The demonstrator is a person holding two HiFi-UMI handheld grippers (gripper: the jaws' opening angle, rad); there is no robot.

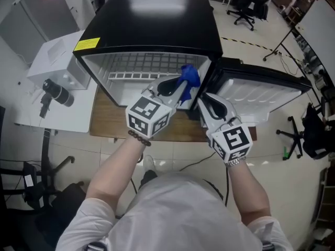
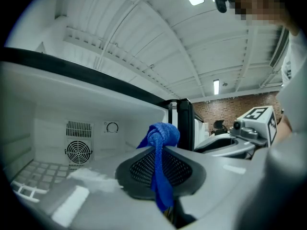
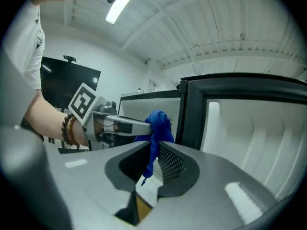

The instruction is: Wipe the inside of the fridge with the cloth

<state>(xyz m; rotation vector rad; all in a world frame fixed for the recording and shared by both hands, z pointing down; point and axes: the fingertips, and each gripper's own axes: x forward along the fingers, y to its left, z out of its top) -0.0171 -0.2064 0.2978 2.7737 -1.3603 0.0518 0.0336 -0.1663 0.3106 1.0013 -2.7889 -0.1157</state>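
Note:
A black mini fridge (image 1: pixel 157 20) stands open in front of me, its door (image 1: pixel 261 90) swung to the right and a white interior with a wire shelf (image 1: pixel 141 64). At the opening's right side, my left gripper (image 1: pixel 184 85) is shut on the blue cloth (image 1: pixel 190 76). In the left gripper view the cloth (image 2: pixel 163 134) bunches above the closed jaws and a strand runs down between them. My right gripper (image 1: pixel 200 99) sits just right of it. In the right gripper view the cloth (image 3: pixel 156 121) passes between that gripper's (image 3: pixel 152 145) narrowly parted jaws, pinched at the tips, tail hanging.
A fan grille (image 2: pixel 78 151) shows on the fridge's back wall. The fridge rests on a wooden board (image 1: pixel 104 122). A white cabinet (image 1: pixel 52 67) with a black cylindrical device (image 1: pixel 56 93) stands to the left. Office chairs (image 1: pixel 246 4) and a tripod (image 1: pixel 285 41) stand behind.

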